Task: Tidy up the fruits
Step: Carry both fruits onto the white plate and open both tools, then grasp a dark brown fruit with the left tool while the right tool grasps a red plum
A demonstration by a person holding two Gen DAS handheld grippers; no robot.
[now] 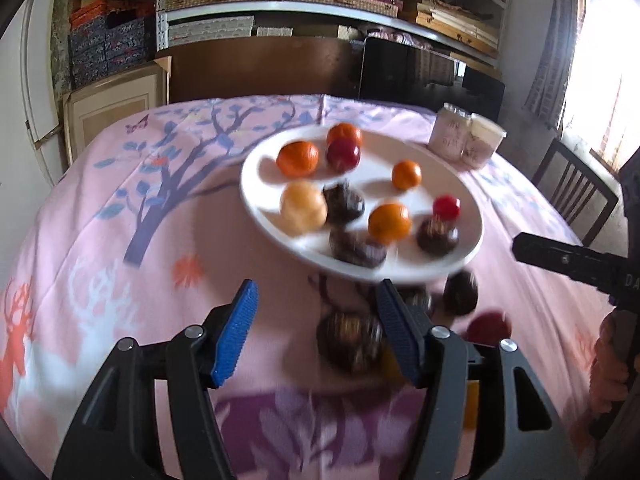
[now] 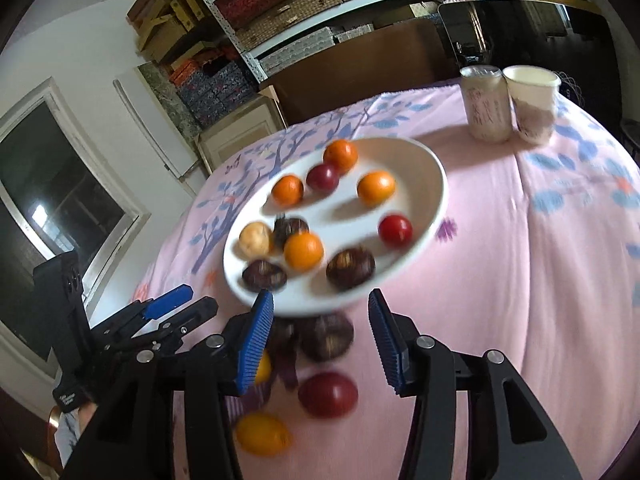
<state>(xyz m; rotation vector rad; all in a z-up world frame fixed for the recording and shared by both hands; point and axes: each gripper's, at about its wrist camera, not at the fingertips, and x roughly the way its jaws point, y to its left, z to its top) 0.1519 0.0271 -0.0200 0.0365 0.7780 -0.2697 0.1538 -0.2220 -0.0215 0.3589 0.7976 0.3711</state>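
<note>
A white plate (image 1: pixel 256 184) of oranges (image 1: pixel 298 158), red fruits (image 1: pixel 343 154) and dark brown fruits (image 1: pixel 437 235) sits on the pink-clothed desk (image 1: pixel 160 240). More fruit, including a dark brown one (image 1: pixel 348 340), lies just before it. The left hand-held gripper (image 1: pixel 316 332) and right hand-held gripper (image 2: pixel 320 344) both stand apart, holding nothing.

a home storeroom: shelves (image 1: pixel 332 16) stacked with boxes behind a table with a pink floral cloth (image 1: pixel 120 240).
</note>
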